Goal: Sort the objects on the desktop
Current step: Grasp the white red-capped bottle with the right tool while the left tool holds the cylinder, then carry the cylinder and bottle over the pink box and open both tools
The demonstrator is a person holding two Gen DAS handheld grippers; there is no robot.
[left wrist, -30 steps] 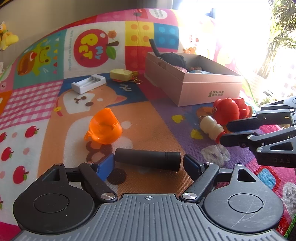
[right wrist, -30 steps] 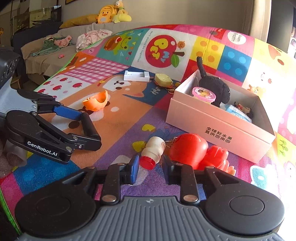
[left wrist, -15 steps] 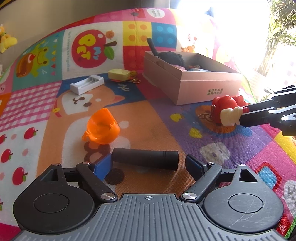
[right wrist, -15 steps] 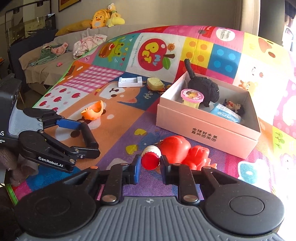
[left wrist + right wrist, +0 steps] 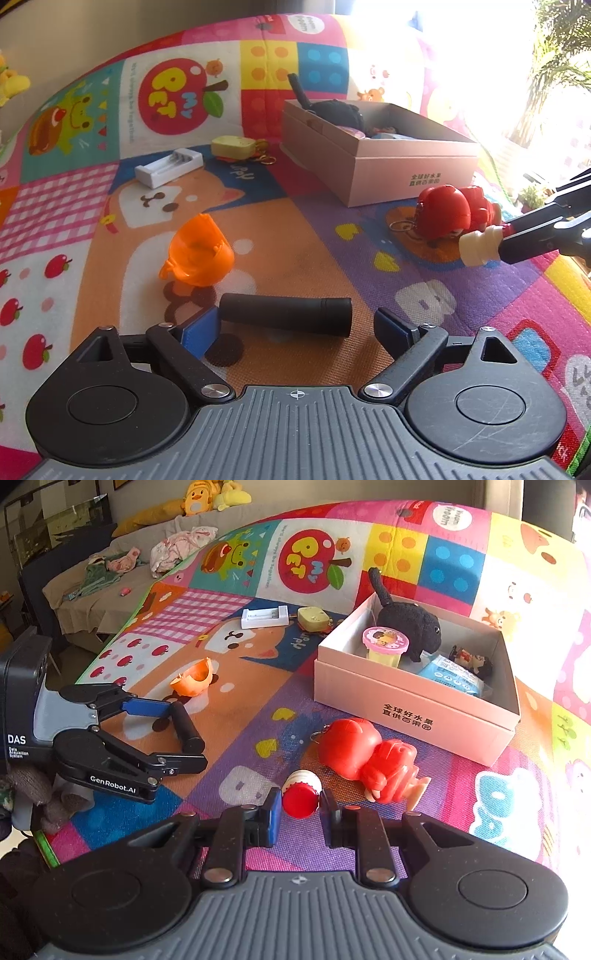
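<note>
The right gripper [image 5: 298, 806] clenched the small bottle [image 5: 301, 794] by its red cap, lifted clear for the pink box [image 5: 413, 716]; the left gripper's [image 5: 295, 325] jaws were opening around the black cylinder [image 5: 286, 314] on the mat [image 5: 295, 251].

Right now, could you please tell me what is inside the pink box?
In the pink box I see a black plush cat, a pink-lidded tub, a blue packet and a small figurine. Anything beneath them or behind the near wall is hidden.
</note>
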